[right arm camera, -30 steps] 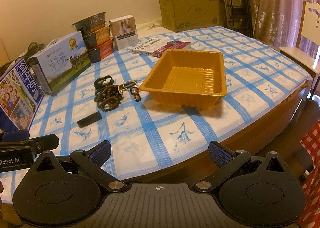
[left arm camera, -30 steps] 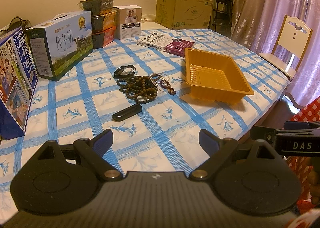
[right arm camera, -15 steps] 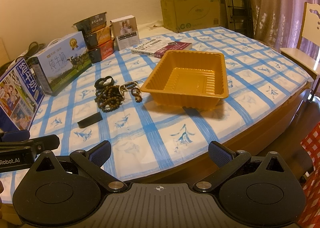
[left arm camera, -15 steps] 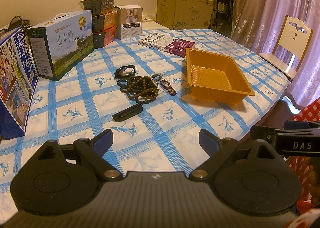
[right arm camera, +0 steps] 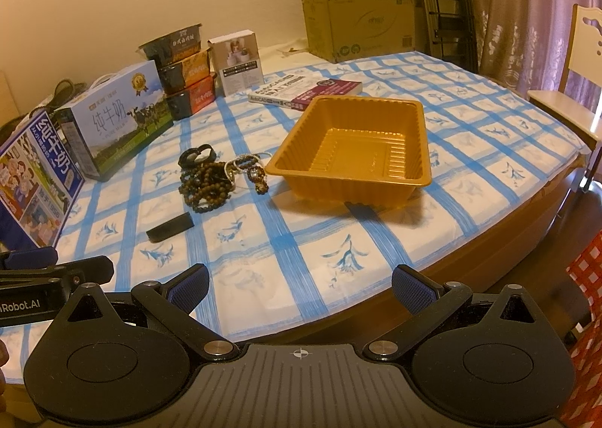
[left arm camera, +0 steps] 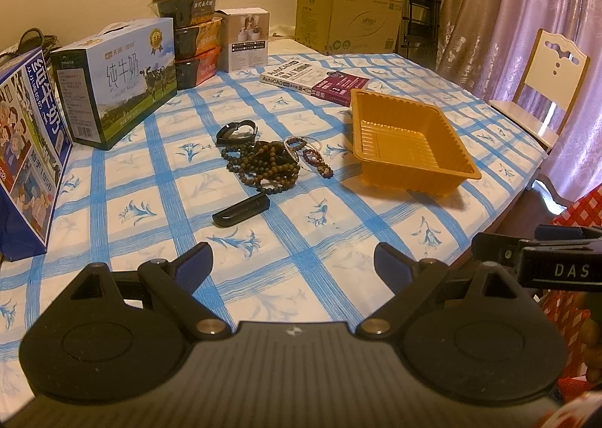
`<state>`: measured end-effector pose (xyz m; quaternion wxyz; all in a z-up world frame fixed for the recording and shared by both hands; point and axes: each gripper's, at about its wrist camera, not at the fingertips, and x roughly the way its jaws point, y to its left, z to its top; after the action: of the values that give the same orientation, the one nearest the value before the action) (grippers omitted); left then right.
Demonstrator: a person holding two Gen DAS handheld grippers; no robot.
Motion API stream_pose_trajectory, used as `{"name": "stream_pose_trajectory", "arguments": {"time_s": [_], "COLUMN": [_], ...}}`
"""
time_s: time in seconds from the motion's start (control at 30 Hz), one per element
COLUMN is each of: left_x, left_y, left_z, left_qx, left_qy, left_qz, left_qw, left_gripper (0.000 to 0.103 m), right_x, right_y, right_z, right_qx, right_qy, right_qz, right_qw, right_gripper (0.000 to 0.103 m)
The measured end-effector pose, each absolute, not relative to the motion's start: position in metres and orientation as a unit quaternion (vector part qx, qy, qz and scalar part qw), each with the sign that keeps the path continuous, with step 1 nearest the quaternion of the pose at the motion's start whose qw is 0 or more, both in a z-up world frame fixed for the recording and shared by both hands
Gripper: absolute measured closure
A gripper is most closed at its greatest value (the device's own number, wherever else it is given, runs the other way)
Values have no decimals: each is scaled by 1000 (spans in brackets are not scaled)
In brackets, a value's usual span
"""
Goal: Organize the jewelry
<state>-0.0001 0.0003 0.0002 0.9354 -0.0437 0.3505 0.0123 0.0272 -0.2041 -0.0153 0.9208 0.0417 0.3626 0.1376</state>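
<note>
A heap of brown bead bracelets (left arm camera: 263, 166) (right arm camera: 205, 185) lies mid-table on the blue-checked cloth, with a black band (left arm camera: 237, 131) (right arm camera: 197, 156) behind it and a dark red bead bracelet (left arm camera: 318, 163) (right arm camera: 257, 178) at its right. A black bar-shaped case (left arm camera: 240, 213) (right arm camera: 170, 228) lies in front of the heap. An empty orange tray (left arm camera: 466, 161) (right arm camera: 423, 149) stands to the right. My left gripper (left arm camera: 293, 262) is open, low over the near table edge. My right gripper (right arm camera: 299, 287) is open too, near the front edge, well short of the jewelry.
Milk cartons (left arm camera: 113, 82) (right arm camera: 109, 119) stand at the left, stacked food bowls (left arm camera: 195, 40) and a white box (left arm camera: 246, 38) behind. A book (left arm camera: 312, 80) lies behind the tray, a cardboard box (left arm camera: 350, 3) at the back, a chair (left arm camera: 545, 78) at the right.
Both views have crept slightly forward toward the table; the jewelry, case and tray have not moved, and both grippers stay open.
</note>
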Motion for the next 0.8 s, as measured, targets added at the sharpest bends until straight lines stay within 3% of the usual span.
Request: {"name": "stream_pose_trajectory", "arguments": {"time_s": [0.8], "left_x": [0], "left_y": [0], "left_z": [0], "left_qx": [-43], "left_qy": [350], "left_qz": [12], "left_qw": [936], "left_gripper": [11], "right_x": [37], "right_y": [-196], "right_z": [-20], "right_qx": [44], "right_qy": [357], "right_qz": [143], "right_qw": [922], "right_gripper": [0]}}
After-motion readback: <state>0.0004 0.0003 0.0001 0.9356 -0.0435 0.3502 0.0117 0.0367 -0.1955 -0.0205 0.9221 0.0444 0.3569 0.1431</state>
